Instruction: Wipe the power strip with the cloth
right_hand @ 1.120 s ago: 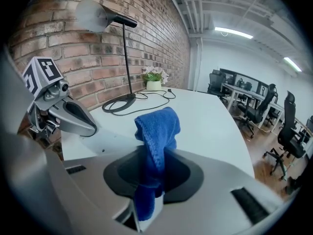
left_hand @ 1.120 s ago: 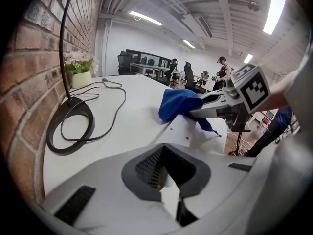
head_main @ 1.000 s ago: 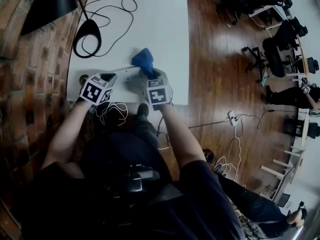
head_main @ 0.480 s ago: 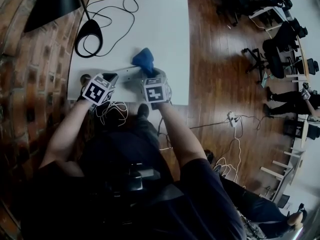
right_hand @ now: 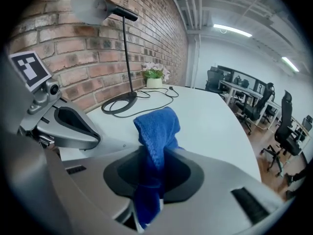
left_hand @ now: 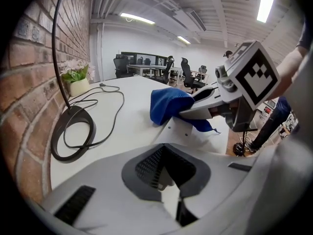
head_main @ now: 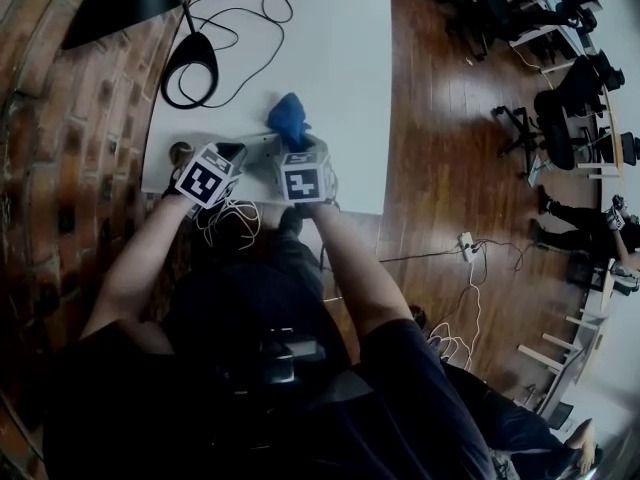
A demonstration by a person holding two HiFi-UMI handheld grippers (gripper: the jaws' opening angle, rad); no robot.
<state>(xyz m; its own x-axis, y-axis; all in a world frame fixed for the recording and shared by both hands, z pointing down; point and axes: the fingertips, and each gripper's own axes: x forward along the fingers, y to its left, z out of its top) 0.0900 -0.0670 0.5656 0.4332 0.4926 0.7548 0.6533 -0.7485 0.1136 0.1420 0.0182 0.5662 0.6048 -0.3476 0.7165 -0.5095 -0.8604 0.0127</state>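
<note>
1. Lamp base (head_main: 190, 68): stands on the table (head_main: 340, 58) well beyond the strip's left end, with a black cable (head_main: 240, 13) looped by it. It plays no part in the task.
2. Left gripper (head_main: 230, 156): sits at the left end of the strip (left_hand: 183, 131). Its jaws are almost together. A white sliver shows in the gap, but no view shows whether it is the strip's end.
3. Strip: lies flat near the table's front edge, running from the left gripper towards the right one.
4. Cloth (right_hand: 157, 126): blue and bunched, it rests on the strip's right part and stands up past the jaws that hold it.
5. Right gripper (head_main: 296, 153): sits just right of the strip's middle, jaws clamped narrowly on the cloth's lower fold.
6. Step in hand, as judged: wiping is under way, with the left gripper steadying the strip.
7. Next move, as judged: press the cloth down and draw it along the strip. Keep the clamp firm and stop the strip from sliding.
</note>
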